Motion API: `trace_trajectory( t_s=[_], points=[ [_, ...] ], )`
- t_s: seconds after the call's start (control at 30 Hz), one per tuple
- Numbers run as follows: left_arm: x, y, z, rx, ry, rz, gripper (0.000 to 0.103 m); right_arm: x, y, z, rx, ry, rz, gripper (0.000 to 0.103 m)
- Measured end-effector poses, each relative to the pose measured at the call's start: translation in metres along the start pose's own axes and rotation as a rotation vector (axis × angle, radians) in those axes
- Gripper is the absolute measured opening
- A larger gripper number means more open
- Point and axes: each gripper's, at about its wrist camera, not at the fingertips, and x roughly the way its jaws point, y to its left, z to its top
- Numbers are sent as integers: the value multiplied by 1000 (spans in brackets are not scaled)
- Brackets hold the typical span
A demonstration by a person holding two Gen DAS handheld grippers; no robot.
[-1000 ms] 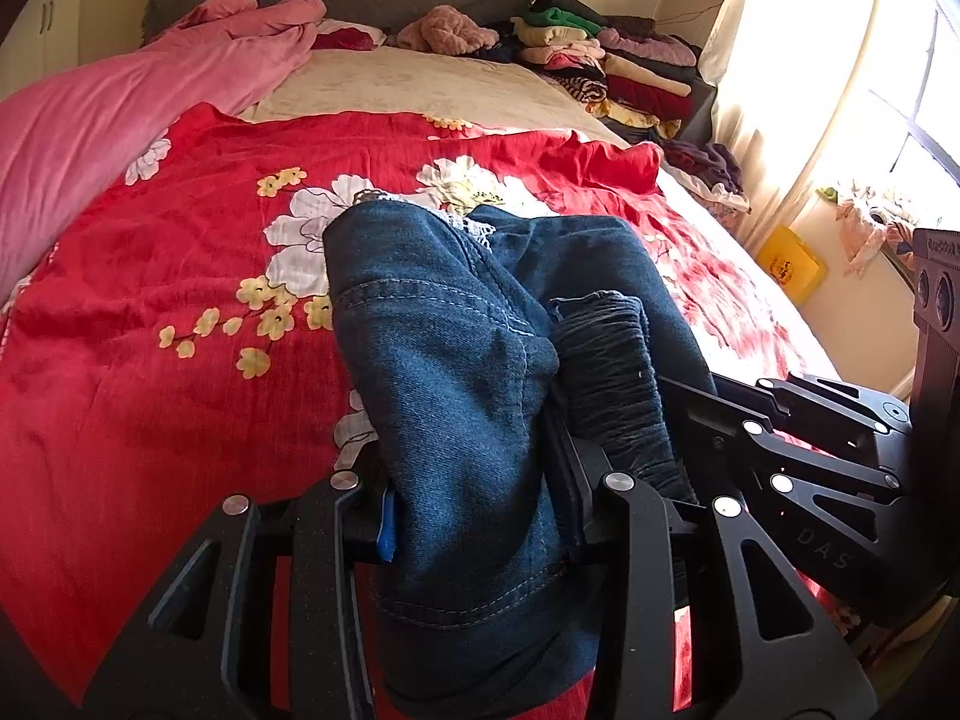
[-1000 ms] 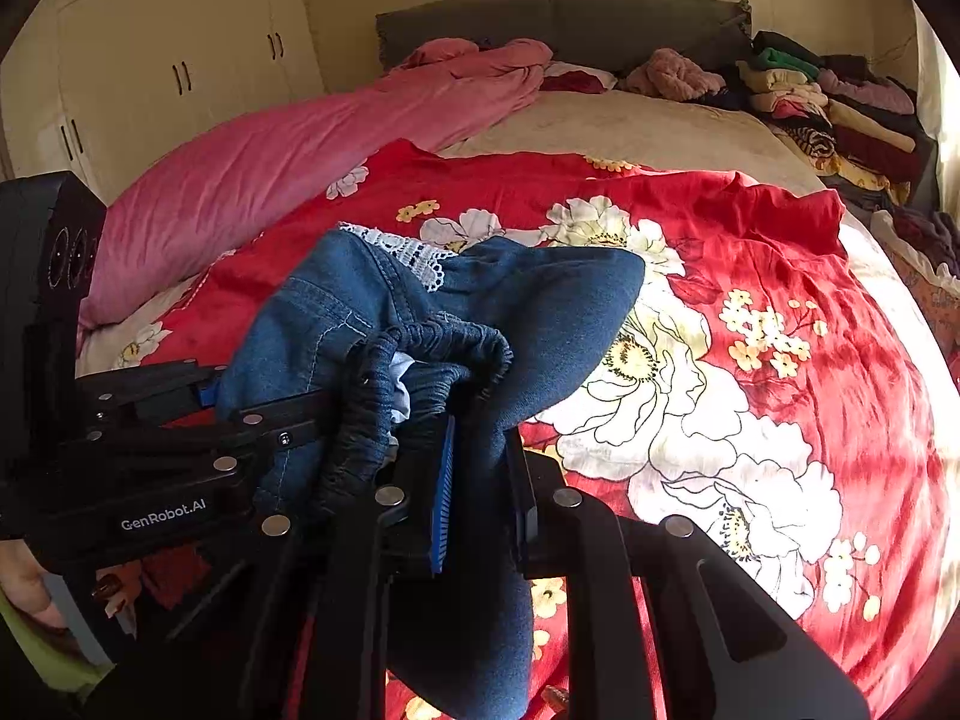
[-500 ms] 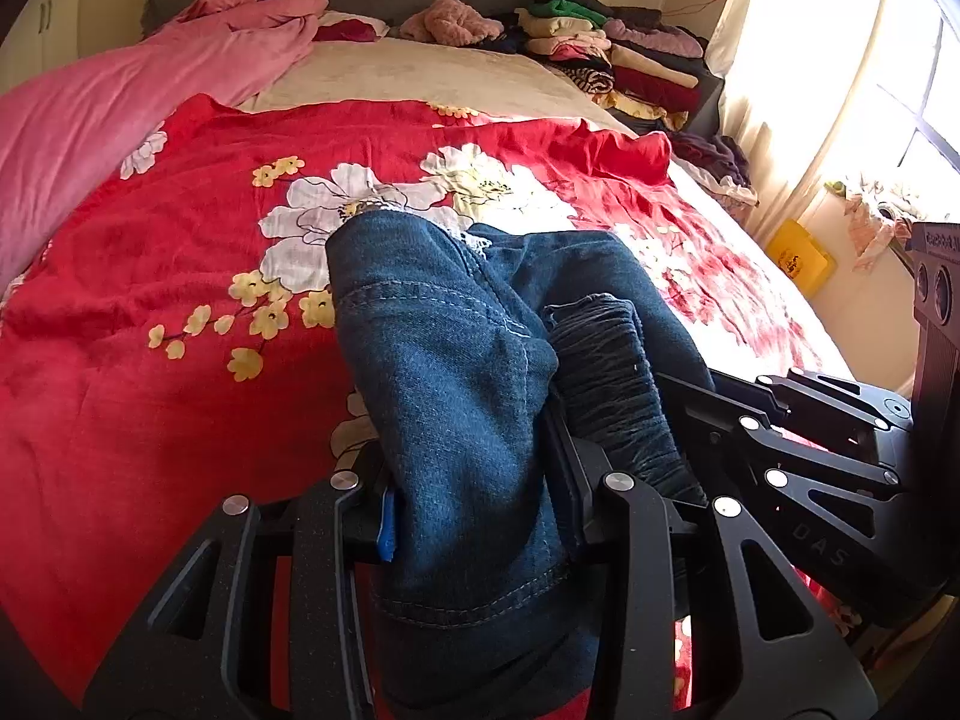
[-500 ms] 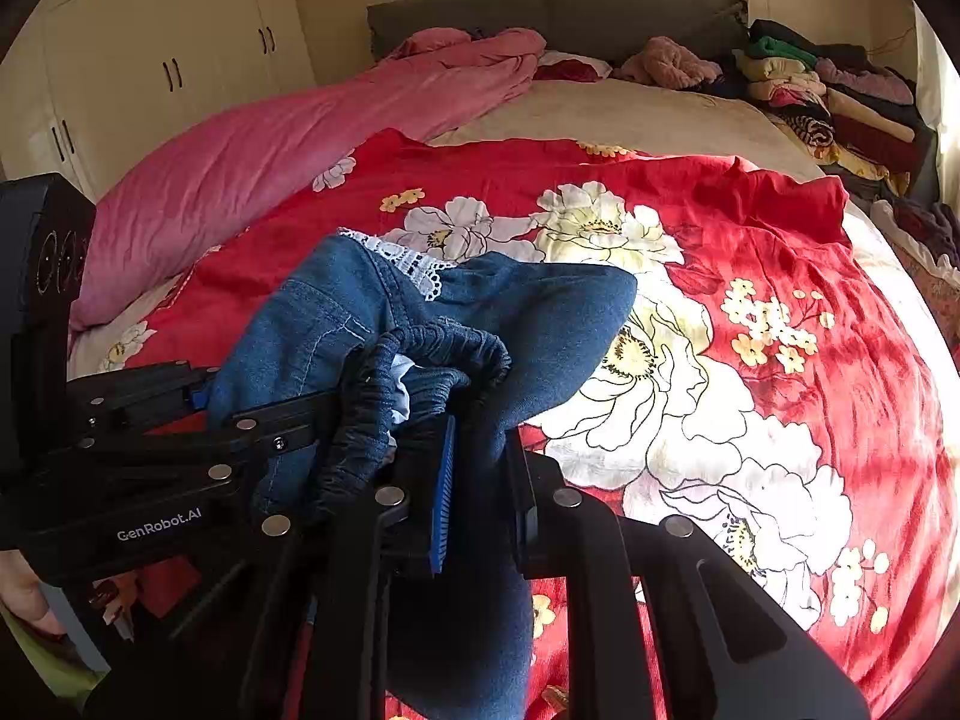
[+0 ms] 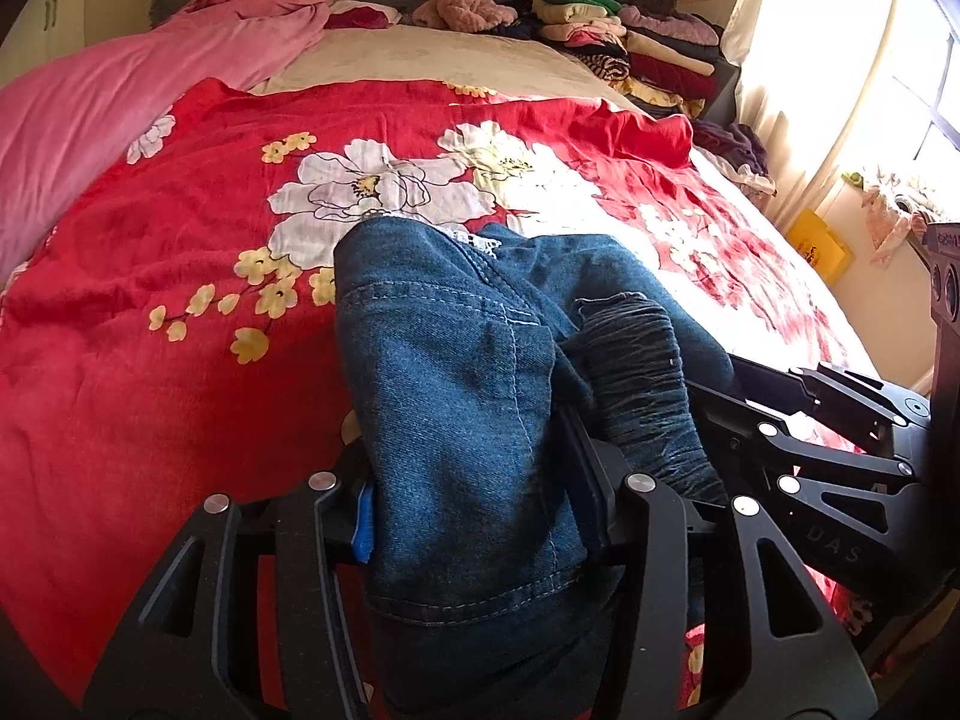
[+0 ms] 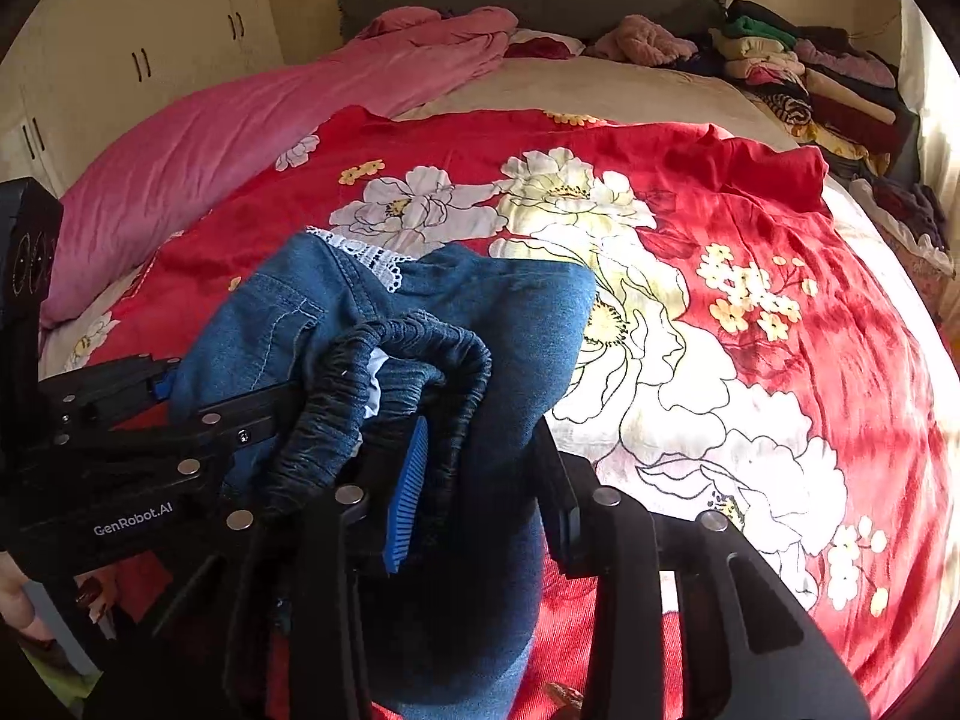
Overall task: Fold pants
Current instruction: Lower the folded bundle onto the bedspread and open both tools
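Jeans [image 5: 456, 396] hang bunched above the near edge of the red floral bedspread [image 5: 150, 300], my left gripper [image 5: 480, 516] and right gripper [image 6: 480, 492] each clamped on denim; I judge the elastic waistband [image 6: 408, 360] could slip free and spoil the fold

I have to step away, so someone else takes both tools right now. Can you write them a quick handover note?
Left tool: shut on the jeans, denim bunched between its fingers.
Right tool: shut on the jeans too, at the elastic waistband.
The tools sit side by side, the jeans draped forward over the red floral bedspread.
Done: both grips taken.
Left: lay the jeans flat on the bedspread, then fold them; no tidy fold shows yet.
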Motion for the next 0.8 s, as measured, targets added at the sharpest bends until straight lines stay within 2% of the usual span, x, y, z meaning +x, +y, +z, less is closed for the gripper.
trace_trajectory(
  t_s=[0.07, 0.33, 0.5, 0.57, 0.8],
  points=[
    [2, 0, -1, 2, 4, 8, 47, 3, -3, -1, 7, 14, -16, 51],
    [8, 2, -5, 5, 24, 24, 53, 22, -15, -11, 51, 97, -49, 53],
    [9, 2, -5, 5, 26, 26, 54, 23, -15, -12, 58, 94, -52, 56],
    [9, 2, -5, 5, 26, 27, 54, 21, -16, -11, 67, 89, -48, 61],
    [5, 5, -4, -6, 23, 24, 59, 15, -17, -11, 89, 77, -44, 62]
  ],
)
